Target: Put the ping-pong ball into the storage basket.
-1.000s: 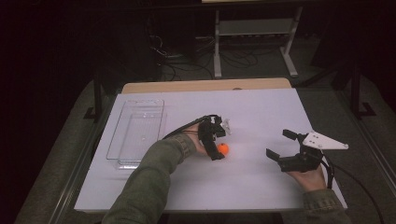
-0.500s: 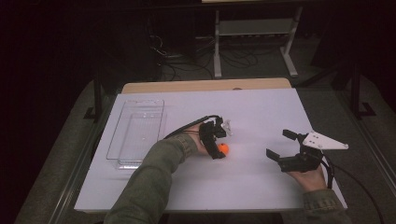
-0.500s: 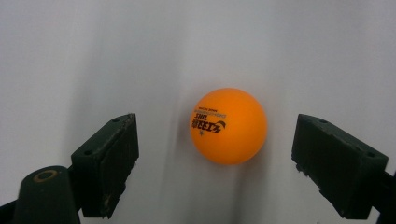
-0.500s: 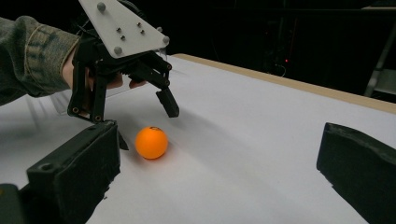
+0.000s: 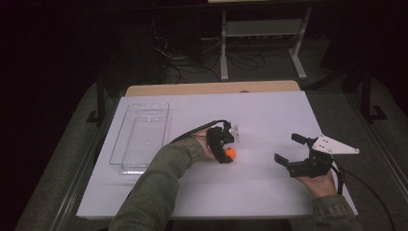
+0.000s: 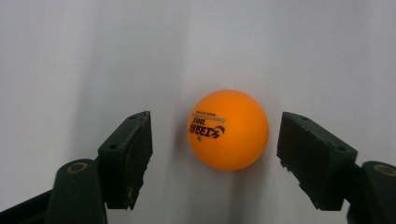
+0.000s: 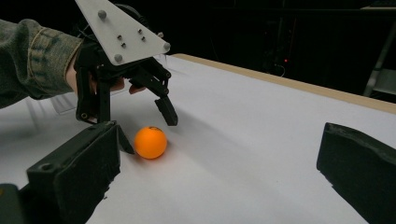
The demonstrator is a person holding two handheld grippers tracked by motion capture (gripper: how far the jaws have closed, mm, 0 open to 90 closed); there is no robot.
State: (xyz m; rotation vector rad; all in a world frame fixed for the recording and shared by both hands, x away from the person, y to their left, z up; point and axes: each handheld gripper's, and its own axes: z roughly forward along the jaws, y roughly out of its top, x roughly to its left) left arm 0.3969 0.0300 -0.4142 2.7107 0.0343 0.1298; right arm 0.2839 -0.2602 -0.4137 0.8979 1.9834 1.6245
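The table (image 5: 269,192), covered in white, carries everything here. A clear plastic tray (image 5: 139,137) lies flat on it, well off to the outer side of the left gripper (image 5: 226,155), behind the sleeve (image 5: 154,192) of the arm that holds it. The right gripper (image 5: 285,150) hovers low over the white cover with its jaws spread wide and nothing between them; from its own camera the left gripper (image 7: 144,128) stands well ahead of its fingertips. The left gripper (image 6: 212,154) points down at the table, and its jaws have just been closing. They are still apart: a gap shows on each side of the ball (image 6: 228,129). The orange ball sits on the table between the two fingers (image 6: 128,154), nearer the right-hand one in the left gripper view, touching neither.
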